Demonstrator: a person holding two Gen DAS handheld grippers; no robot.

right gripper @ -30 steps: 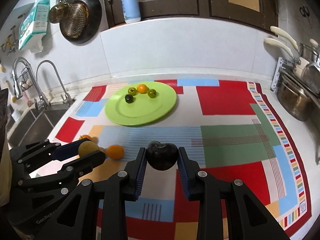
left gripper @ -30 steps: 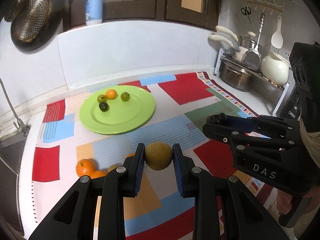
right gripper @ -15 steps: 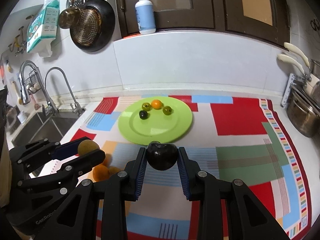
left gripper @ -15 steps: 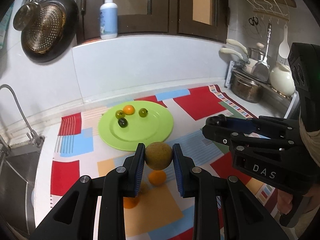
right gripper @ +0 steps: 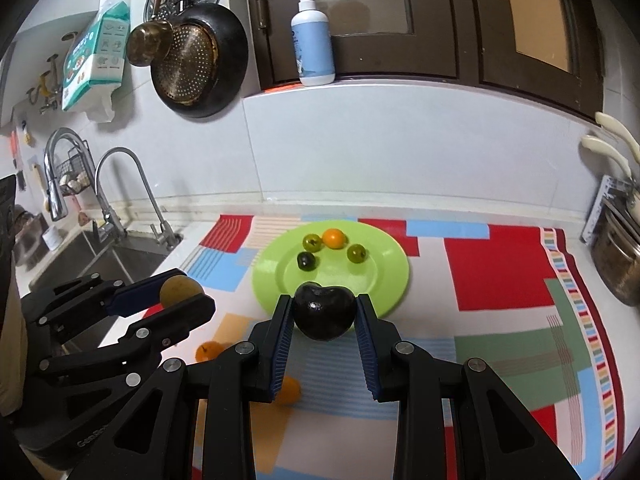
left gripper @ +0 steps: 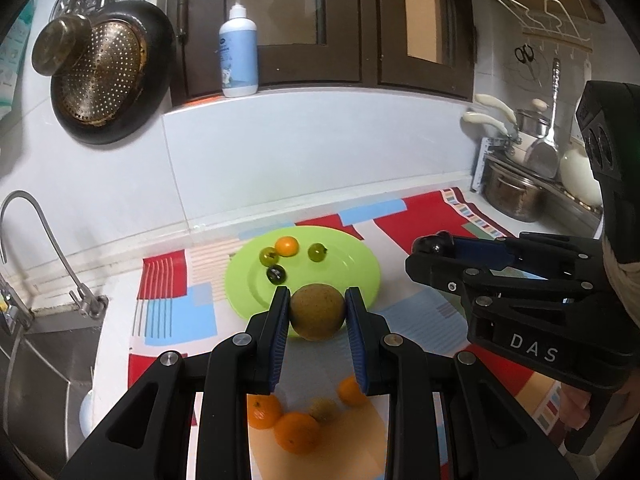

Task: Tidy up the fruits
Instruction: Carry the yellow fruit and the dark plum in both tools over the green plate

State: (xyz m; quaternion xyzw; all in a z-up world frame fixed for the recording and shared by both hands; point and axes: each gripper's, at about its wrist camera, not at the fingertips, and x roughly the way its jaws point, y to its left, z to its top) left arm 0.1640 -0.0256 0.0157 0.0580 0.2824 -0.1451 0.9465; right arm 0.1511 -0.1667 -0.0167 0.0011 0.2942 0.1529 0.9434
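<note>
My left gripper (left gripper: 317, 312) is shut on a round brown-yellow fruit (left gripper: 317, 311) and holds it in the air, short of the green plate (left gripper: 360, 276). My right gripper (right gripper: 323, 314) is shut on a dark, almost black fruit (right gripper: 324, 311), also lifted in front of the plate (right gripper: 392, 276). The plate holds several small fruits: an orange one (right gripper: 334, 238), two green ones (right gripper: 312, 242) and a black one (right gripper: 306, 260). Several oranges (left gripper: 297, 431) lie on the mat under my left gripper.
A colourful patchwork mat (right gripper: 500, 272) covers the counter. A sink (right gripper: 100, 256) with taps is at the left. Pots and a dish rack (left gripper: 516, 196) stand at the right. A soap bottle (right gripper: 312, 40) and hanging pans (right gripper: 192, 60) are on the back wall.
Both grippers have risen and moved toward the plate with their fruits held. The oranges on the mat now show lower, beneath my left gripper.
</note>
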